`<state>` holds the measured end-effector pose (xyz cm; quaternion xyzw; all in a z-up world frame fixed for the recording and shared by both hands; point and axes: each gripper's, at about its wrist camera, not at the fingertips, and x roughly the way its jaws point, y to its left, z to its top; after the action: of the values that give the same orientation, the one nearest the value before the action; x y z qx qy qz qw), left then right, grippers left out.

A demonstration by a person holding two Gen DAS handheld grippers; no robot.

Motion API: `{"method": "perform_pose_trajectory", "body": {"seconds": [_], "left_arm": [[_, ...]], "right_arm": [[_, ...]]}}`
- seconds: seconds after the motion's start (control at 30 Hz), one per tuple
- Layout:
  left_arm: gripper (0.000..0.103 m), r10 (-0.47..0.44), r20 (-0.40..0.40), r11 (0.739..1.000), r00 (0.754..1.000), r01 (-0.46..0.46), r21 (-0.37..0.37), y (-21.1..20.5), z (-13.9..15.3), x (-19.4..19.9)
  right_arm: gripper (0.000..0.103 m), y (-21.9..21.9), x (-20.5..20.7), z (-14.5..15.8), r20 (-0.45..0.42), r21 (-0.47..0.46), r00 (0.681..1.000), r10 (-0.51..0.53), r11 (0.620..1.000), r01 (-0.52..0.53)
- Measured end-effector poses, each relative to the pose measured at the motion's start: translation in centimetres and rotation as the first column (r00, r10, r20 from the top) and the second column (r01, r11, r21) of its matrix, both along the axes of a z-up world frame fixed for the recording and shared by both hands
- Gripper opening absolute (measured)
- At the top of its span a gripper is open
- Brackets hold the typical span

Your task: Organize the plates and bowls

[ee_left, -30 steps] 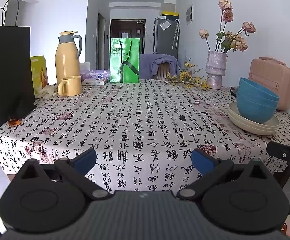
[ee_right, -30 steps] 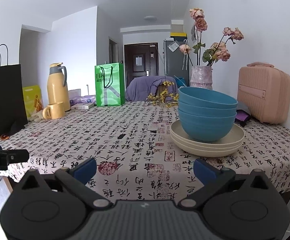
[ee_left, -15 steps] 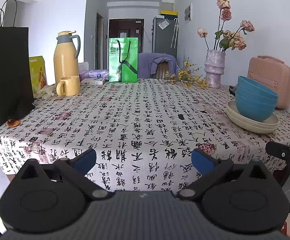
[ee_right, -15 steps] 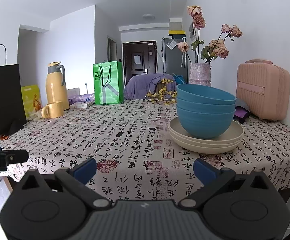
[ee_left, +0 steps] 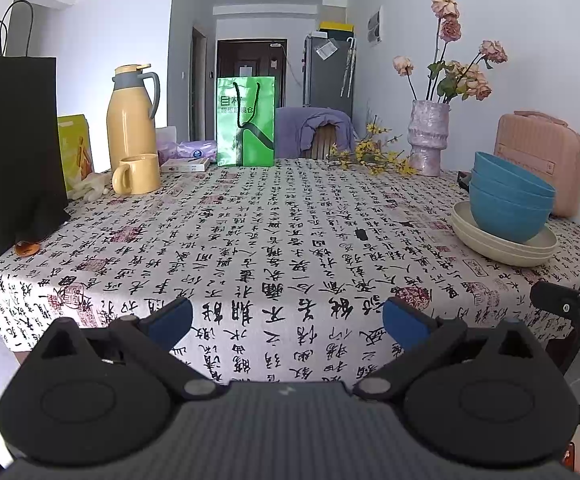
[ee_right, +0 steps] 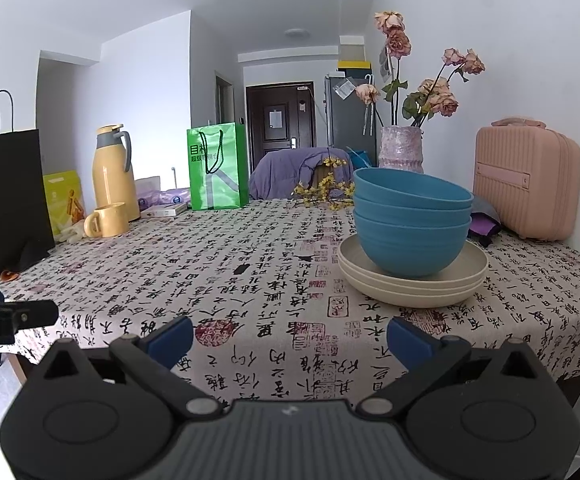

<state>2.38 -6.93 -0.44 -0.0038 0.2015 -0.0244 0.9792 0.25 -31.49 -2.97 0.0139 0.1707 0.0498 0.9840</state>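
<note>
Three blue bowls (ee_right: 410, 236) are nested on a stack of cream plates (ee_right: 412, 288) at the right side of the table; the left wrist view shows the same blue bowls (ee_left: 510, 208) and cream plates (ee_left: 502, 242) at far right. My right gripper (ee_right: 288, 340) hangs open at the table's front edge, short of the stack and empty. My left gripper (ee_left: 286, 322) is open too, over the front edge near the middle, holding nothing. The right gripper's fingertips (ee_left: 562, 304) poke into the left view.
On the calligraphy tablecloth (ee_left: 270, 248) stand a black paper bag (ee_left: 14, 152), a yellow thermos (ee_left: 130, 120), a yellow mug (ee_left: 138, 174), a green bag (ee_left: 246, 122), a vase of dried roses (ee_right: 402, 148) and a pink case (ee_right: 528, 184).
Both grippers drifted slightly; the bowl stack sits a little lower and nearer in the right wrist view. Nothing was grasped or moved on the table.
</note>
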Motion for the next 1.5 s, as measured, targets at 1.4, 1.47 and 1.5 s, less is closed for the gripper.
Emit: {"method": "perform_pose_trajectory", "body": {"seconds": [1.4,1.47,1.5], "left_arm": [[0.103,-0.004,0.001,1.000,1.000,0.004,0.005,0.16,0.05,0.05],[0.103,-0.003,0.000,1.000,1.000,0.003,0.004,0.13,0.05,0.05],[0.103,-0.004,0.000,1.000,1.000,0.004,0.004,0.10,0.05,0.03]], "right_arm": [[0.103,-0.12,0.07,-0.12,-0.003,0.006,1.000,-0.006,1.000,0.006],[0.103,-0.12,0.06,-0.12,-0.003,0.006,1.000,-0.006,1.000,0.006],[0.103,-0.12,0.06,-0.12,-0.003,0.006,1.000,-0.006,1.000,0.006]]}}
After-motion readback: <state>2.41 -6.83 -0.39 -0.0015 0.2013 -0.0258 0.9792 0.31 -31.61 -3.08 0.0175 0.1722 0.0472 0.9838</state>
